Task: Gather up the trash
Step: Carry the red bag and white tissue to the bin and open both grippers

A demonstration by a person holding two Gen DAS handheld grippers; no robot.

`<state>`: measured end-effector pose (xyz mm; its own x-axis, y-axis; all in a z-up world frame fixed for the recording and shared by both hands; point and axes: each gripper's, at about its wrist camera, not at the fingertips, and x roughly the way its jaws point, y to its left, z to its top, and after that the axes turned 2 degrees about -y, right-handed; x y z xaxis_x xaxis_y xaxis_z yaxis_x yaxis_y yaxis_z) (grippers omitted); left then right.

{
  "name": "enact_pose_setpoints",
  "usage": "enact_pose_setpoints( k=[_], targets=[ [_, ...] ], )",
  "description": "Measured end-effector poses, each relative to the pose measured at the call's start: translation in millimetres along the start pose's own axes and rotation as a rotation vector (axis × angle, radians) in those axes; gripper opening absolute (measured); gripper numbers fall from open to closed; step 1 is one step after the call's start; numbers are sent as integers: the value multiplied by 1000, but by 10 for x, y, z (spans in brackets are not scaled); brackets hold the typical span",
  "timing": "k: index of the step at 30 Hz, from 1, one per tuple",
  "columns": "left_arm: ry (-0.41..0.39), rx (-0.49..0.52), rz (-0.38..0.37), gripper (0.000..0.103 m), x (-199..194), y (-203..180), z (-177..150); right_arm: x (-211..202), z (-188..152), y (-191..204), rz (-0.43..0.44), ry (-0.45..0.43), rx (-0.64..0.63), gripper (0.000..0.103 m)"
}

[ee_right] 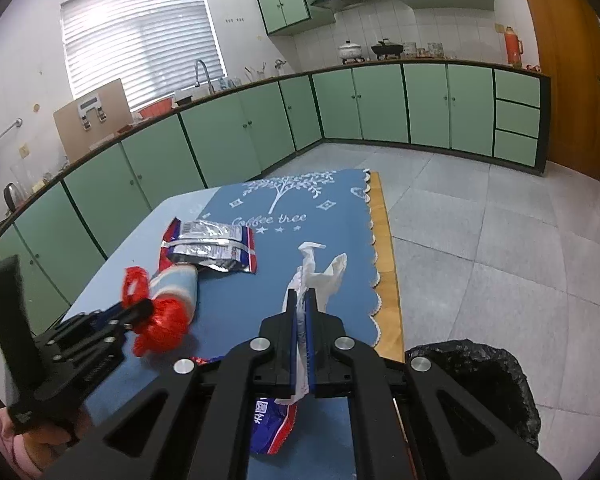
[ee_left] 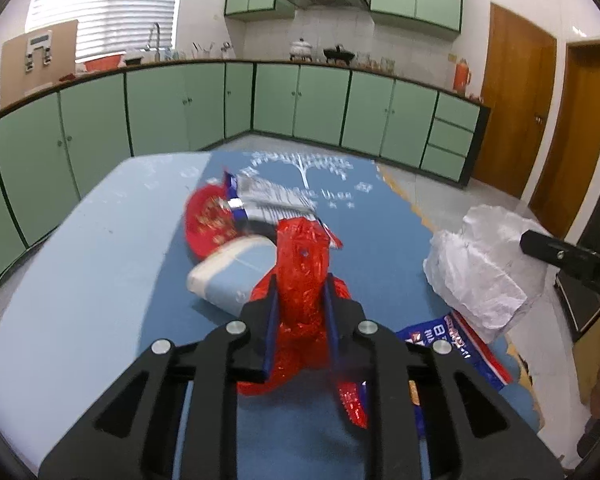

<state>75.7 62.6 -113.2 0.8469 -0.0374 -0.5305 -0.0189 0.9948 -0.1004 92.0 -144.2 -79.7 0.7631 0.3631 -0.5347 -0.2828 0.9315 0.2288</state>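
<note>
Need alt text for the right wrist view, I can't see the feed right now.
The right gripper is shut on a crumpled white tissue above a blue table mat. To its left, the left gripper clamps a red wrapper; a black-lined bin stands on the floor at lower right.

The middle of the table (ee_right: pixel 112 276) is obstructed by a cluster of litter: a silver wrapper (ee_right: pixel 210 246) at the far side, a blue-and-white paper cup (ee_right: pixel 178 282) lying on its side against it, and a red wrapper (ee_left: pixel 300 276) clamped in the left gripper (ee_left: pixel 300 300) directly in front of the cup. The near edge is occupied by a blue snack bag (ee_right: pixel 270 428) lying flat beneath both grippers. Free passage exists over the bare blue cloth (ee_right: pixel 340 208) at the far right of the table and over the tiled floor (ee_right: pixel 480 240) to the right, where only the black-lined bin (ee_right: pixel 484 380) stands near the table edge.
</note>
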Motion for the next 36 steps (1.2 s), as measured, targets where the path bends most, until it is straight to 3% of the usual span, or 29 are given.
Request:
enact_pose_setpoints(
  k=[8, 17, 25, 36],
  targets=[
    [-82, -21, 37, 18, -389, 194, 146, -128, 85, 55, 7, -37, -10, 4],
    [-112, -34, 46, 17, -574, 228, 238, -263, 140, 80, 1, -64, -13, 4],
    [-124, 7, -65, 17, -500, -112, 338, -475, 116, -149, -59, -87, 17, 4],
    [-118, 94, -286, 17, -176, -1050, 411, -864, 5, -748, -210, -110, 96, 4]
  ],
)
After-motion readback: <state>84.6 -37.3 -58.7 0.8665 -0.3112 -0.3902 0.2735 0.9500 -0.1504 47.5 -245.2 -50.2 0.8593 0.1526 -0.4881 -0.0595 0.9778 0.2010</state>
